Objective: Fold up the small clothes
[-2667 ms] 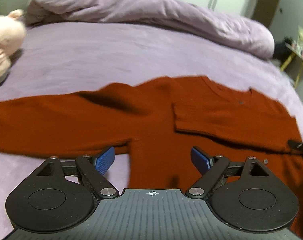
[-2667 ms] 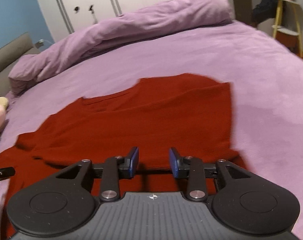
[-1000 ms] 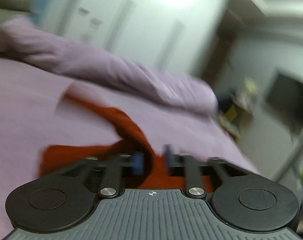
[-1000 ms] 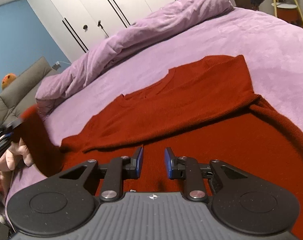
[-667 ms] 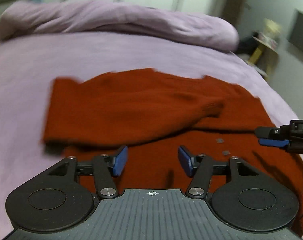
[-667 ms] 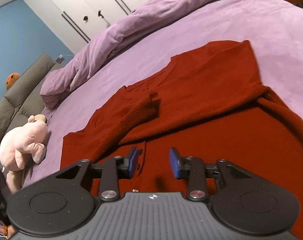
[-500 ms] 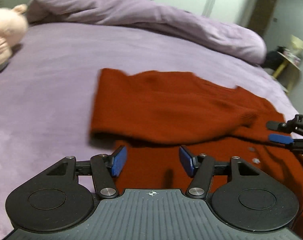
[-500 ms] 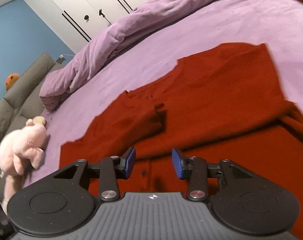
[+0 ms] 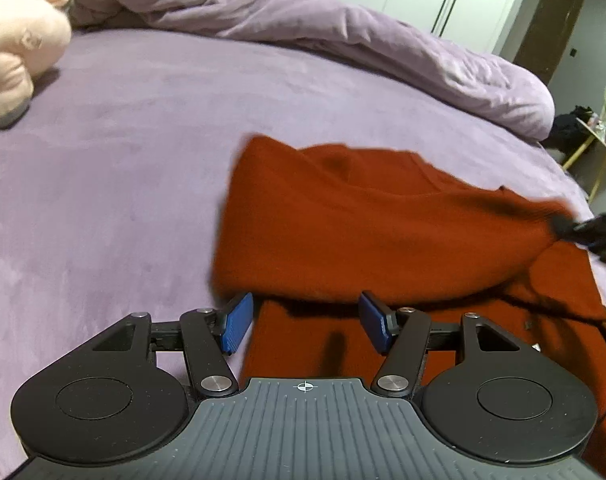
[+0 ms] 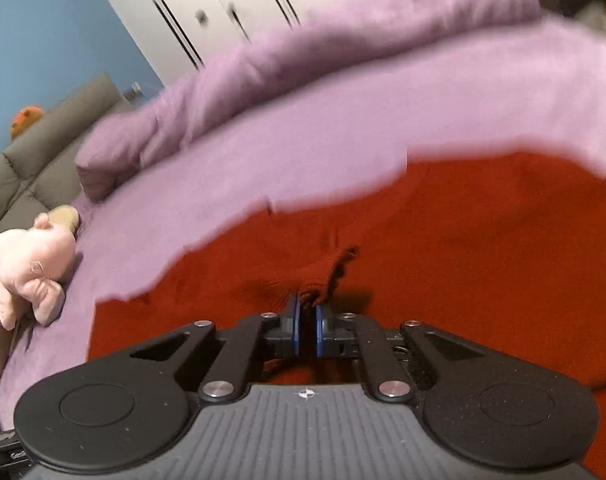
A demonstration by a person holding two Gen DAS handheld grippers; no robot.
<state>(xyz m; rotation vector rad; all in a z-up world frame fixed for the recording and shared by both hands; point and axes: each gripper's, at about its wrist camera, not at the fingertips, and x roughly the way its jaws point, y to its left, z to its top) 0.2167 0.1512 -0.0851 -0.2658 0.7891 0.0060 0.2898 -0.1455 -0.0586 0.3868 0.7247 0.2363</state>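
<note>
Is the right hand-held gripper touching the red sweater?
Touching. The right wrist view shows the closing right hand-held gripper pinching a bunch of the red sweater.

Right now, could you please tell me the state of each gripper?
Left gripper: open, holding nothing.
Right gripper: jaws closing on a pinch of the red sweater.

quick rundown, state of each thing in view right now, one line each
red sweater: lying on the bed, one sleeve folded across the body, not yet fully folded
left gripper: open above the sweater, nothing between its pads
right gripper: jaws closing, a bunch of the sweater's sleeve cuff pinched between the pads
duvet: bunched along the bed's far side
pink plush toy: lying at the bed's edge
</note>
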